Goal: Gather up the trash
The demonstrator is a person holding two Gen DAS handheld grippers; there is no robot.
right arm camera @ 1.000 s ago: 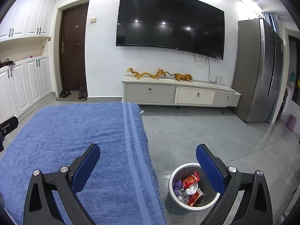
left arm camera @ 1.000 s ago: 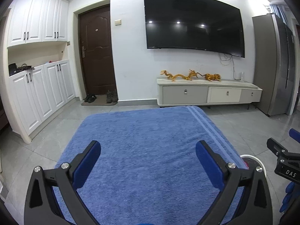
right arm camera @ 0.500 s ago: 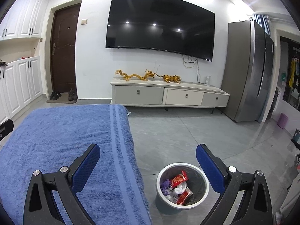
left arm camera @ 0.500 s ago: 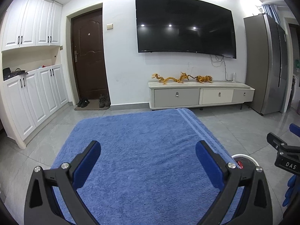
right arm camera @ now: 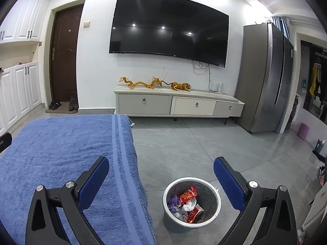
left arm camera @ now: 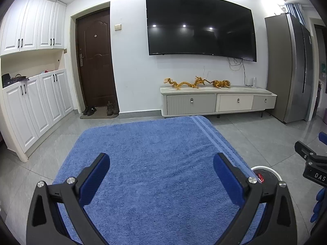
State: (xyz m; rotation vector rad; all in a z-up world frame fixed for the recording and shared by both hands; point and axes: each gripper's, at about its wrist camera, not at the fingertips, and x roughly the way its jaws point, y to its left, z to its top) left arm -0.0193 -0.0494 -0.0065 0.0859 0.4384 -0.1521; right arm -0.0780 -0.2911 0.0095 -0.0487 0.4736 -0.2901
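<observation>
Hovering side by side above the blue towel (left arm camera: pixel 155 175), both grippers point level toward the far wall with the big dark television (right arm camera: pixel 169 26). The left gripper (left arm camera: pixel 161 175) sits squarely over the towel, its blue-padded fingers (left arm camera: pixel 95 179) spread wide with nothing between them. Off at the right edge of its view, the black body of the right gripper (left arm camera: pixel 312 167) shows beside it, with blue-gloved fingers wrapped below.

The right gripper (right arm camera: pixel 161 175) hangs over the towel's striped right border, one finger above the cloth and the other out above the grey tiled floor (right arm camera: pixel 204 143). Its jaws are also wide apart and empty.

Down on the floor, just beside the towel's edge and between the right gripper's fingers as seen from its camera, stands the round trash bin (right arm camera: pixel 167 214) with a pale rim. Inside it lies the trash (right arm camera: pixel 187 202): red wrappers, a crumpled white piece and something purple. From the left gripper's camera only a sliver of the bin's rim (left arm camera: pixel 273 173) peeks out behind the right finger.

Nothing rests on the towel's surface that I can see.
</observation>
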